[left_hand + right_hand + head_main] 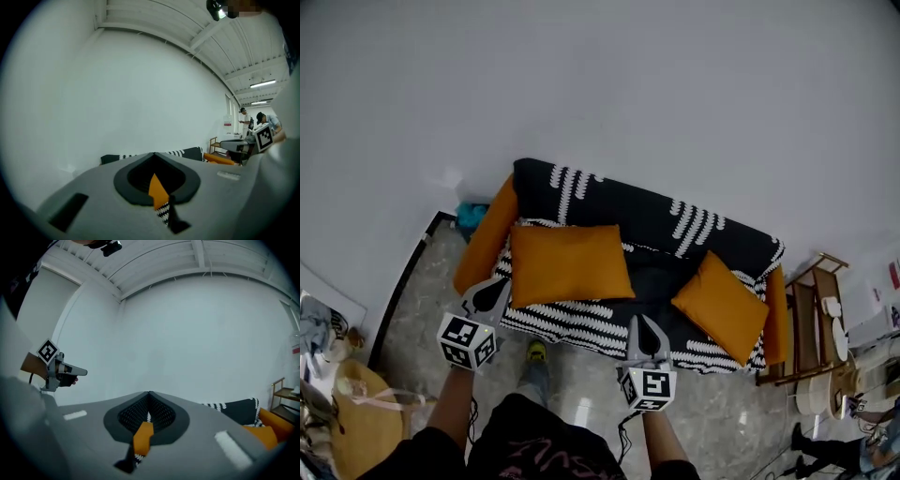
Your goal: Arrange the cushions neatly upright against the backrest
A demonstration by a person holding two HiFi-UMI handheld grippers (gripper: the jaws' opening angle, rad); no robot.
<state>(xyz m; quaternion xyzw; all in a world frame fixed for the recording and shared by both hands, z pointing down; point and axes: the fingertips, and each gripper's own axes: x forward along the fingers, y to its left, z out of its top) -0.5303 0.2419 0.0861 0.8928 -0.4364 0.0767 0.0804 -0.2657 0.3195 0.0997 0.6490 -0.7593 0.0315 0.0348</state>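
Directly below the head camera stands one sofa (661,281) under a black-and-white patterned cover, with two orange ends, the left armrest (487,234) and the right armrest (776,314). Two orange cushions are on its seat. The left cushion (572,262) lies broad across the left half, its upper edge close along the backrest (628,208). The right cushion (722,307) sits askew on the right half, one corner near the right armrest. Two grippers are held near the sofa's front edge, each carrying one marker cube. The left gripper (492,292) has its jaws closed together on nothing; its own view shows only a sliver of orange cushion and patterned cover past the tips. The right gripper (645,333) likewise has its jaws pressed together and empty. One wooden stand (811,309) is just beside the sofa's right end, and two people (243,123) stand far off at the right of the left gripper view.
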